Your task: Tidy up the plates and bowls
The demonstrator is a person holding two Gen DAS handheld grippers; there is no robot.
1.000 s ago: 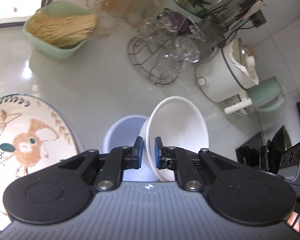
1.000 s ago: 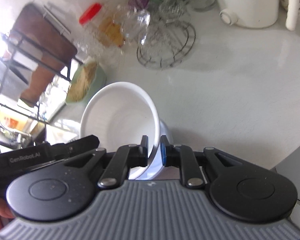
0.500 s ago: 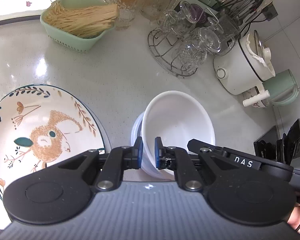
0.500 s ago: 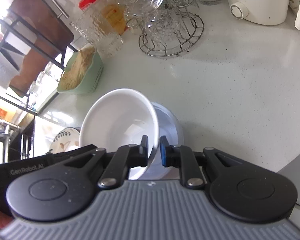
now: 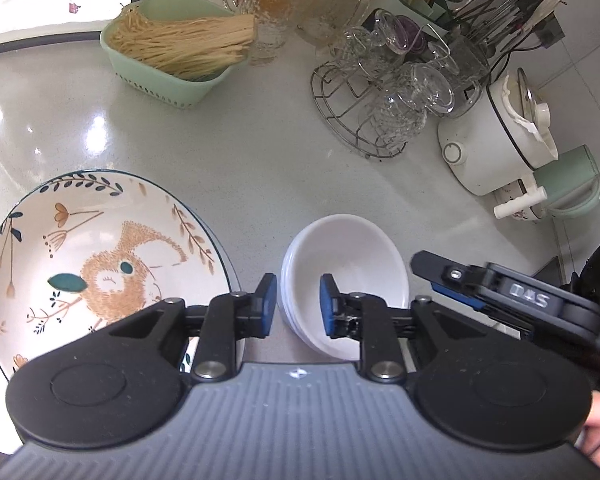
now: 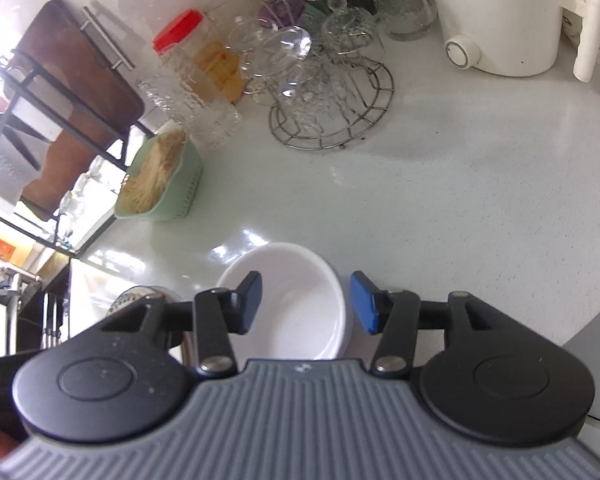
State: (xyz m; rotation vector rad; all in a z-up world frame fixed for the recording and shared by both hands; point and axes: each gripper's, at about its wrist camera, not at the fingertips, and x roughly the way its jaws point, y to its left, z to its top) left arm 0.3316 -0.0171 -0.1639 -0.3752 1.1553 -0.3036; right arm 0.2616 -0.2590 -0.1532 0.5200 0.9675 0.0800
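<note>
A stack of white bowls (image 5: 340, 264) sits on the pale counter, nested one in another; it also shows in the right wrist view (image 6: 296, 300). My left gripper (image 5: 298, 305) is open, its fingers straddling the stack's near-left rim without gripping. My right gripper (image 6: 306, 301) is open wide over the bowls, one finger each side; its body (image 5: 512, 296) shows at the right in the left wrist view. A large plate (image 5: 92, 264) with a painted squirrel and leaf border lies to the left of the bowls.
A green basket of noodles (image 5: 172, 52) stands at the back left. A wire rack of glasses (image 5: 388, 104), glass jugs (image 5: 284, 4), a white electric pot (image 5: 496, 136) and a green kettle (image 5: 568, 184) line the back right. The counter edge curves at the right (image 6: 580, 320).
Both grippers held the tilted top bowl by its rim, lowered it into the bowl below and opened. The bowl now sits level in the stack.
</note>
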